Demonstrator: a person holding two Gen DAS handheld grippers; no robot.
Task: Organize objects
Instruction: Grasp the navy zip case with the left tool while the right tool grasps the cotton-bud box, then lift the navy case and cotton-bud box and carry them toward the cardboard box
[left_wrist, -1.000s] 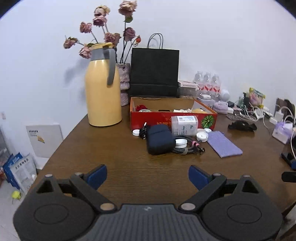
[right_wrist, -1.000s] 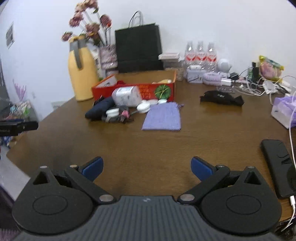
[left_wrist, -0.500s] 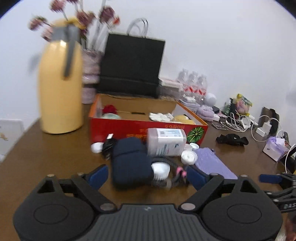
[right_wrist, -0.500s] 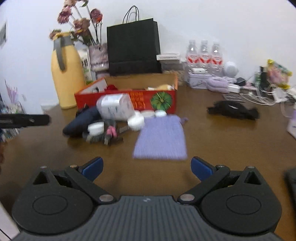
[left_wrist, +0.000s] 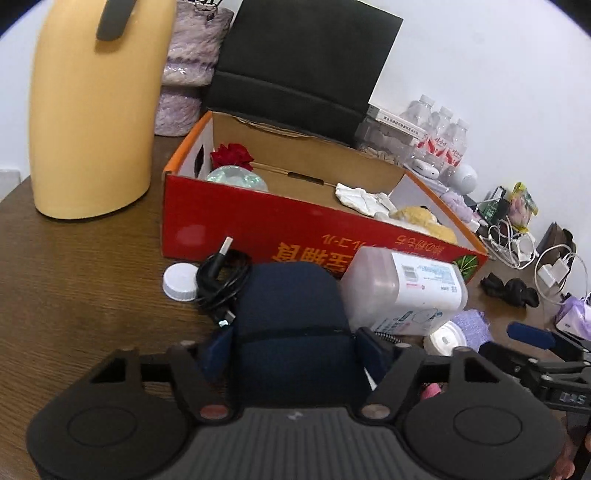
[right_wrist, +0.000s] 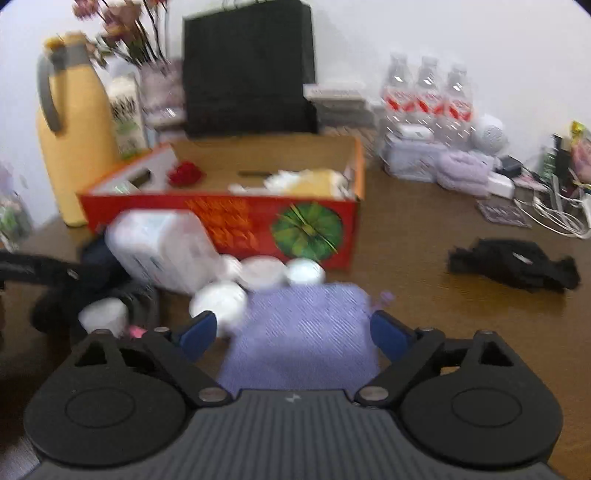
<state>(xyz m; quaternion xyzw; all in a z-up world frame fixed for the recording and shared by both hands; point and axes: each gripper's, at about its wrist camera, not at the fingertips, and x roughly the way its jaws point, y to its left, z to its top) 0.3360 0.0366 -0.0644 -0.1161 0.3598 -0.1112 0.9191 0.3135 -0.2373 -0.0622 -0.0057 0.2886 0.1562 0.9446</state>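
A navy zip case (left_wrist: 291, 295) lies on the wooden table in front of the red cardboard box (left_wrist: 258, 221). My left gripper (left_wrist: 295, 350) straddles the case. Its jaws are closing, and the blue pads stand close beside the case's two sides. In the right wrist view a purple knitted pouch (right_wrist: 306, 314) lies flat between the fingers of my right gripper (right_wrist: 293, 332). Those jaws are closing too, with the pads clear of the pouch's edges. A white plastic bottle (left_wrist: 406, 291) lies on its side against the case.
A coiled black cable (left_wrist: 221, 277) and a white cap (left_wrist: 179, 282) lie left of the case. Behind the box stand a yellow jug (left_wrist: 92, 110) and a black paper bag (left_wrist: 295, 66). Right of the pouch are a black strap (right_wrist: 513, 262), water bottles (right_wrist: 428, 96) and tangled chargers (right_wrist: 554, 210).
Both grippers have moved forward and down over the table. The left one now has the navy case between its narrowing fingers. The right one has come up around the purple pouch.
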